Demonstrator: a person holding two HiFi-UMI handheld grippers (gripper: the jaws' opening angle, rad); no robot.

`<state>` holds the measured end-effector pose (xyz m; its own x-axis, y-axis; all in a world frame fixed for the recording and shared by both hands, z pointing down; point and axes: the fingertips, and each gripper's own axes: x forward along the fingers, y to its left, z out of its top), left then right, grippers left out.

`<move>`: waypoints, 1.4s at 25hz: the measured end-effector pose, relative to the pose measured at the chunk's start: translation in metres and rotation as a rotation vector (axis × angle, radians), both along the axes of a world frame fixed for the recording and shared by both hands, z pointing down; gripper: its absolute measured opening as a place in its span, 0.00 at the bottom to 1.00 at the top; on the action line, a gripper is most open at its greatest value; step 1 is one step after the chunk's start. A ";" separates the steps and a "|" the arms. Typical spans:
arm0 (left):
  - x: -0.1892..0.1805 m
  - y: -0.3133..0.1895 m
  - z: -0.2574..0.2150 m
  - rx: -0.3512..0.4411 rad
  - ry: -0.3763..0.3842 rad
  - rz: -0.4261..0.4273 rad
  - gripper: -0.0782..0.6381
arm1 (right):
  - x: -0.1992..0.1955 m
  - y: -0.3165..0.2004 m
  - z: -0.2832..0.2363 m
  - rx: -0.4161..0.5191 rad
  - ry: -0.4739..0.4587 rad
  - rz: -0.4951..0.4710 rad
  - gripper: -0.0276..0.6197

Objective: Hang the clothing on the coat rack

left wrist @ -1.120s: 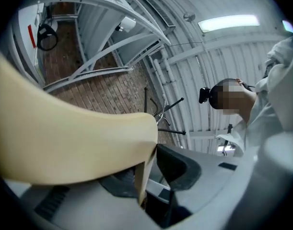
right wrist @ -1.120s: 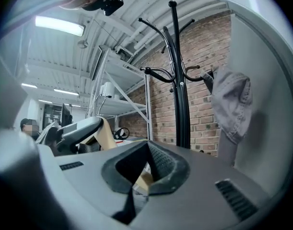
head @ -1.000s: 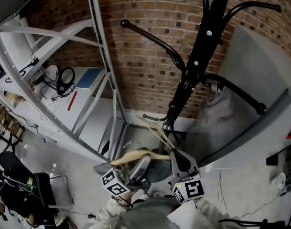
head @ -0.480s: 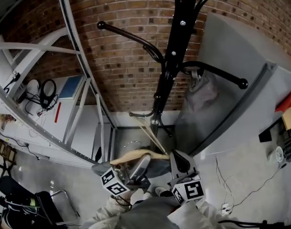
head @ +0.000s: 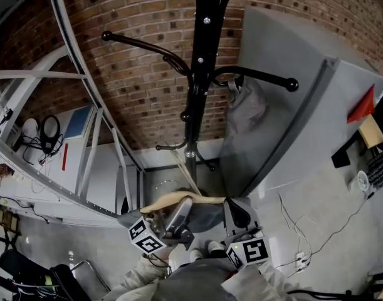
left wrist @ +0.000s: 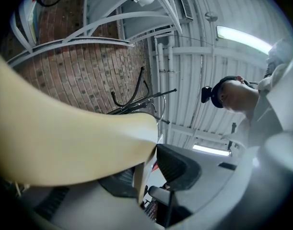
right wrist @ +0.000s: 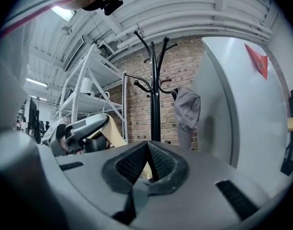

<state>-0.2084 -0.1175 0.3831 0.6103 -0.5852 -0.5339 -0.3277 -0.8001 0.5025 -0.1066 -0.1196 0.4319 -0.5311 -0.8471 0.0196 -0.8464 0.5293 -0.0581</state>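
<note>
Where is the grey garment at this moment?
Head view, upper right of centre: the grey garment hangs from the coat rack's right-pointing arm, against the grey panel.

No legible text; only square pattern markers [head: 256,250] on left gripper [head: 182,207], right gripper [head: 236,207].

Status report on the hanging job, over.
Left hand-held gripper, right hand-held gripper: both shut on wooden hanger. Coat rack ahead; grey garment already hung. Shelving frame at left.

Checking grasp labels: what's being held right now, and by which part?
A wooden hanger: the left gripper clamps one arm of it, and the right gripper pinches the other end.
</note>
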 end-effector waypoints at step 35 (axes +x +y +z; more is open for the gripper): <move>0.026 -0.071 -0.066 0.075 -0.100 -0.023 0.26 | 0.023 -0.045 -0.038 0.114 -0.009 -0.014 0.08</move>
